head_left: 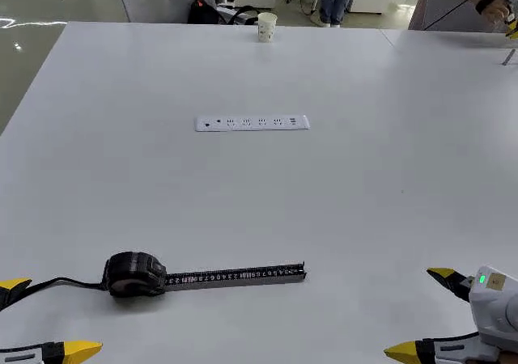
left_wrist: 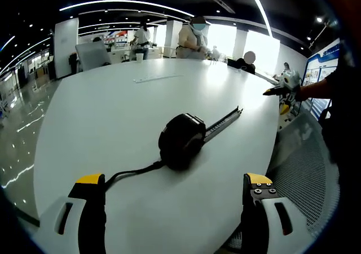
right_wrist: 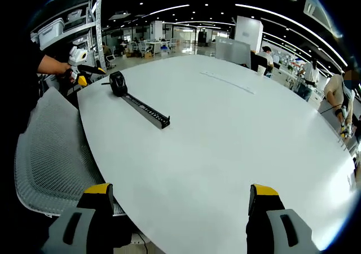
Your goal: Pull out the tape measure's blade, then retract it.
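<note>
Table top point(head_left: 364, 218): white, smooth and matt, with a faint sheen at the far edge.

Tape measure case point(head_left: 134, 274): black, dull, rubbery-looking shell. Its blade point(head_left: 235, 276) has a dark, flat finish with a pale printed scale; whether it is metal cannot be told. The strap point(head_left: 65, 283) is black and unglossed.

Power strip point(head_left: 252, 123): white hard plastic, smooth.

Cup point(head_left: 267, 27): pale, looks like paper.

Left gripper point(head_left: 48, 315): matt black jaws with yellow tips, plastic in look.

Right gripper point(head_left: 422, 312): same jaws, with a smooth white plastic housing.

Floor point(head_left: 40, 8): highly glossy, mirroring the lights.

Mesh seat point(right_wrist: 45, 152): grey open-weave fabric.
</note>
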`<state>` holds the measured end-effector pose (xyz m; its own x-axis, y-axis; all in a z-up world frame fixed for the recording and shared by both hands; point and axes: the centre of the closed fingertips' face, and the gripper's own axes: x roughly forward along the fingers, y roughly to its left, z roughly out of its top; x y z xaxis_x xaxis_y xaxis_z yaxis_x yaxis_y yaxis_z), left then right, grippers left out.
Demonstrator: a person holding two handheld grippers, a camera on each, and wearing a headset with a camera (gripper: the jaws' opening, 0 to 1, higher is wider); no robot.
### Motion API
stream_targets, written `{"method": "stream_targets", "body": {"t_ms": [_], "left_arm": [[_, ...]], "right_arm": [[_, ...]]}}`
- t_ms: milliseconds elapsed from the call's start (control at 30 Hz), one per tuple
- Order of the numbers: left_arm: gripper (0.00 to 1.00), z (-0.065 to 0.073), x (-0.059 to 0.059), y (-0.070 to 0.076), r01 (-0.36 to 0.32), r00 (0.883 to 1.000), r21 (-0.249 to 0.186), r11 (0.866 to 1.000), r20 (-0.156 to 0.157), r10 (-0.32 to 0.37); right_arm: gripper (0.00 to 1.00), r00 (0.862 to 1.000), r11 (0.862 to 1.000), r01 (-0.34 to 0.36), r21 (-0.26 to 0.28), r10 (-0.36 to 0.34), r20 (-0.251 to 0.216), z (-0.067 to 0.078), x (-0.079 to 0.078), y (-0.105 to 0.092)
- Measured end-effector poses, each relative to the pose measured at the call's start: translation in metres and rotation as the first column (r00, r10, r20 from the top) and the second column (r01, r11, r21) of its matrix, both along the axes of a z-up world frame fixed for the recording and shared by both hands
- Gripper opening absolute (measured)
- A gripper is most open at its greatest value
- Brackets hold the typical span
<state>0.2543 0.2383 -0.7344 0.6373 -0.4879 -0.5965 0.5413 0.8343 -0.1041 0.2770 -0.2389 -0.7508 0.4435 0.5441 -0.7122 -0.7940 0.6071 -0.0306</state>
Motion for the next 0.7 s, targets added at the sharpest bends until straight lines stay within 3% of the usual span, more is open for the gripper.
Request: {"method": "stream_targets", "body": {"t_ms": [300, 367, 600, 633, 667, 700], "left_arm": [[0.99, 0.000, -0.002, 0.003, -0.015, 1.000, 0.007, 1.000, 0.004, 0.015], [0.99, -0.003, -0.003, 0.004, -0.023, 1.000, 0.015, 1.000, -0.011, 0.023], [0.99, -0.004, -0.003, -0.004, -0.028, 0.999, 0.014, 1.000, -0.029, 0.028], [0.99, -0.004, -0.003, -0.005, -0.028, 0.999, 0.014, 1.000, -0.027, 0.028], [0.99, -0.003, 0.003, -0.004, -0.048, 0.999, 0.026, 0.999, 0.001, 0.047], [0.99, -0.001, 0.003, -0.007, -0.045, 0.999, 0.020, 0.999, 0.007, 0.045]], "right_arm": [[0.99, 1.000, 1.000, -0.004, 0.004, 0.004, -0.009, 0.003, 0.002, 0.004], [0.99, 0.999, 1.000, -0.003, 0.014, 0.003, -0.038, 0.002, -0.001, 0.006], [0.99, 0.998, 0.999, -0.045, -0.017, 0.044, -0.053, 0.001, 0.000, 0.009], [0.99, 0.998, 0.999, -0.047, -0.020, 0.046, -0.053, 0.001, 0.001, 0.009], [0.99, 0.997, 0.998, -0.051, -0.025, 0.050, -0.054, 0.002, 0.002, 0.010], [0.99, 0.997, 0.998, -0.059, -0.027, 0.057, -0.056, 0.002, 0.003, 0.010]]}}
